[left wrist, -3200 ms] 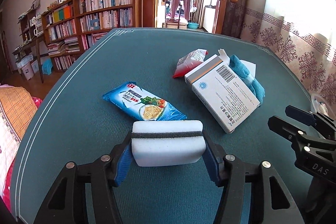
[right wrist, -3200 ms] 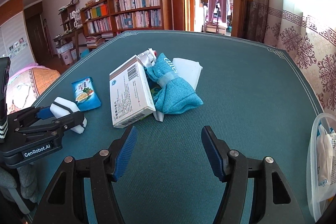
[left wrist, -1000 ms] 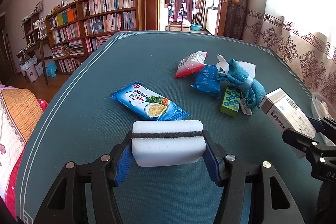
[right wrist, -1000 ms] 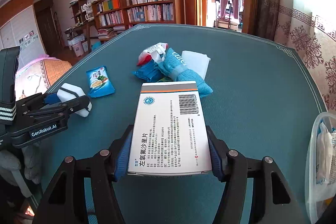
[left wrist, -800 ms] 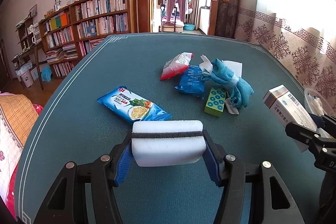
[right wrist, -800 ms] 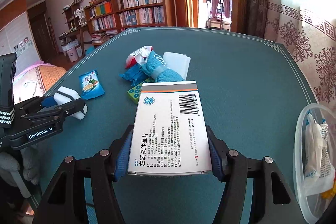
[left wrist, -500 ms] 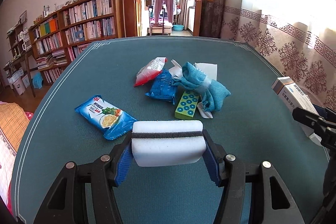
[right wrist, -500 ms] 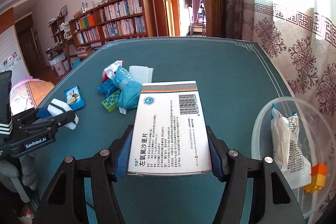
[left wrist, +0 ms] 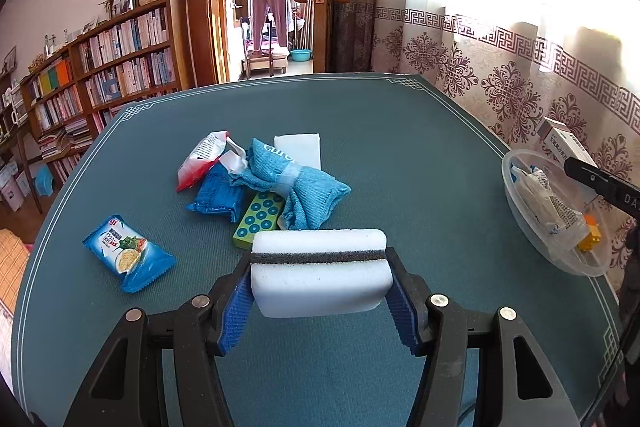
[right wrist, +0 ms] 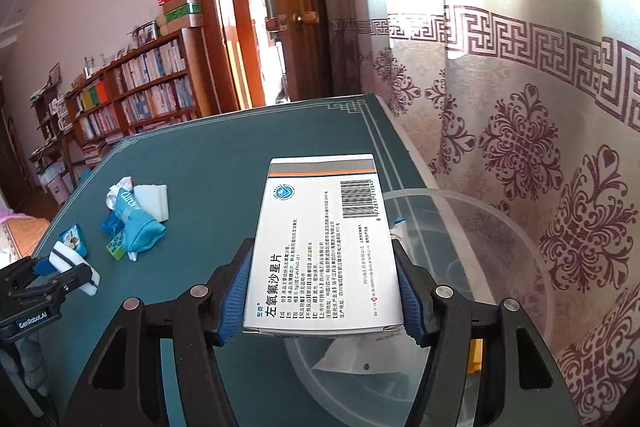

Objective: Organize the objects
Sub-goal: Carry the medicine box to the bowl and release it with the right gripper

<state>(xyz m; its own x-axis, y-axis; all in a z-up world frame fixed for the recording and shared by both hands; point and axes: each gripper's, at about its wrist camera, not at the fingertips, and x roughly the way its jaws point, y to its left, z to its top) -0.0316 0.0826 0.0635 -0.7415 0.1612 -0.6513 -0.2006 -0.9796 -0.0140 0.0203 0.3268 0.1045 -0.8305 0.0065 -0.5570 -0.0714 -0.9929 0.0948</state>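
Left wrist view: green worktop (left wrist: 400,131) is filling most of the frame, w/ a patterned curtain (left wrist: 520,75) hanging along its right side and a bookshelf (left wrist: 100,67) standing at back left. Clear plastic bin (left wrist: 516,163) is sitting at the worktop's right edge, holding a white packet (left wrist: 548,199) and a small orange block (left wrist: 590,241). Mid-worktop pile is lying well apart from the bin: teal cloth (left wrist: 304,187) draped over a blue pouch (left wrist: 218,193) and touching a green dotted box (left wrist: 258,219), w/ a red-white packet (left wrist: 202,157) and a white pad (left wrist: 298,147) just beside. Cracker packet (left wrist: 126,253) is lying alone, left of the pile.

Left tool (left wrist: 320,283) is pinching a white sponge (left wrist: 320,267) w/ a dark stripe, pads pressing both ends, above the worktop near the camera.

Right wrist view: right tool (right wrist: 322,283) is gripping a white medicine box (right wrist: 320,243) by its long sides, barcode face up, hanging over the bin's (right wrist: 480,227) near rim. Left tool (right wrist: 68,267) w/ the sponge (right wrist: 66,255) is showing at far left, the pile's teal cloth (right wrist: 138,223) beyond it.
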